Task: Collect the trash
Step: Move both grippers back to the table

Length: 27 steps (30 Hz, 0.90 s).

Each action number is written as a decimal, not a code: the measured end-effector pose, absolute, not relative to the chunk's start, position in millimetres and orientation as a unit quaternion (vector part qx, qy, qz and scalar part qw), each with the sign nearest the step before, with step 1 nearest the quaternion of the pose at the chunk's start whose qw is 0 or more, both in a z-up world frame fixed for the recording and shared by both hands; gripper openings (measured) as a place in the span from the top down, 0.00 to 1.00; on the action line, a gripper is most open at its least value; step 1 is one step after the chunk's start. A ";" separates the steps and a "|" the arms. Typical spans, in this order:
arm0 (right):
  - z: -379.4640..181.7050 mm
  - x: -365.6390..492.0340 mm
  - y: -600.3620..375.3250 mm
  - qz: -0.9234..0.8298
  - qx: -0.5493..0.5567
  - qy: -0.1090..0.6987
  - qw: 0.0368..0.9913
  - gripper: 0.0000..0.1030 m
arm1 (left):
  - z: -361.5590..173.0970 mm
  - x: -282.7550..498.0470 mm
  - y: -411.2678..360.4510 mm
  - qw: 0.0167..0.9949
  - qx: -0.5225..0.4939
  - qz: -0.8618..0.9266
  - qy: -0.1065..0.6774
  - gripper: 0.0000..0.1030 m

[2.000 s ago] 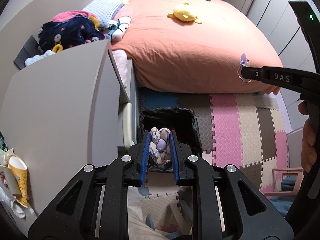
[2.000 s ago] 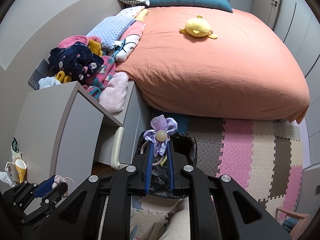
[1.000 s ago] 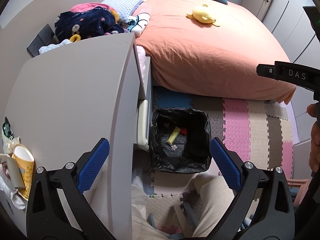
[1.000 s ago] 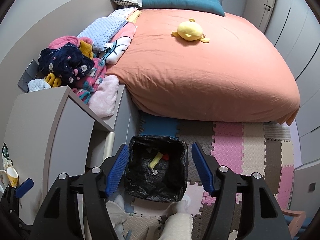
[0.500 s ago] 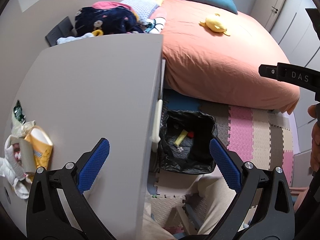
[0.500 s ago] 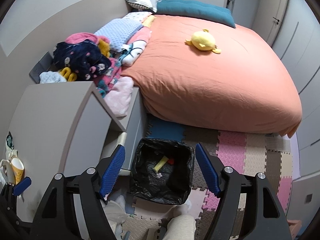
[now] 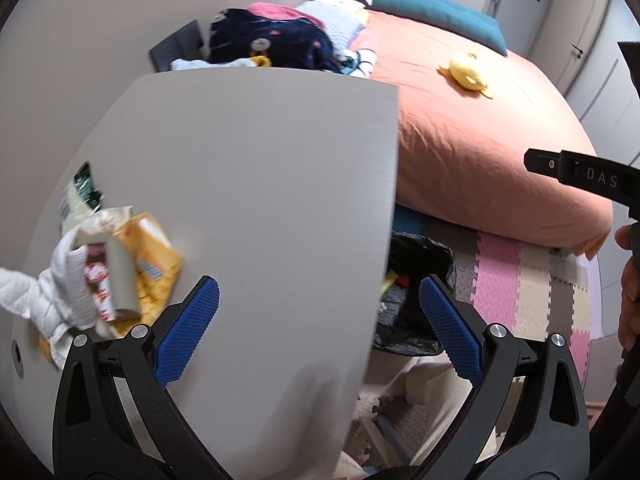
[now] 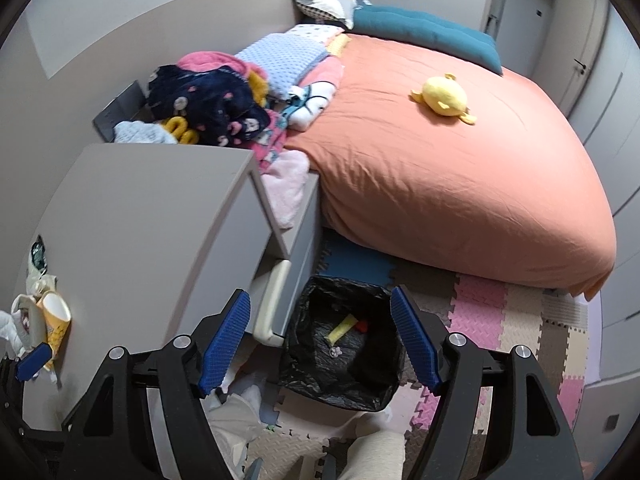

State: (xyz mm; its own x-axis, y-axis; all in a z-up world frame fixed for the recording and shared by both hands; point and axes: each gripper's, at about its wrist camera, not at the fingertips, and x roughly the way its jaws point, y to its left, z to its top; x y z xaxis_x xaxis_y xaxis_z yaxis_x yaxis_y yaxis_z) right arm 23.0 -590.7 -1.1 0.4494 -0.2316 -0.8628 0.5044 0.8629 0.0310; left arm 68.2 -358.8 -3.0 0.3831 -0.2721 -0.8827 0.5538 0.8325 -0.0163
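Holding both the left gripper [image 7: 316, 320] and right gripper [image 8: 320, 338] spread wide and empty, we judge the wrappers [image 7: 120, 272] at the dresser [image 7: 260, 200] top's left edge come next for the bin [image 8: 340, 344].

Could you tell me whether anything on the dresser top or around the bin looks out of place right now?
Yes: a heap of litter sits at the near left edge of the dresser top, a yellow cup lying tipped among crumpled tissue and wrappers. The bin on the floor holds only a few scraps.
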 end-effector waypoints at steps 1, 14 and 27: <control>-0.3 24.8 -586.5 -0.215 0.141 0.477 0.840 0.29 | -1.9 69.4 -353.1 0.821 0.140 -0.248 0.494 0.06; 11.7 59.8 -510.0 -0.159 0.095 0.479 0.858 0.29 | 8.2 79.0 -270.7 0.845 0.109 -0.189 0.488 0.06; 28.6 86.4 -413.3 -0.069 0.058 0.473 0.877 0.29 | 13.8 82.7 -167.3 0.864 0.072 -0.104 0.488 0.06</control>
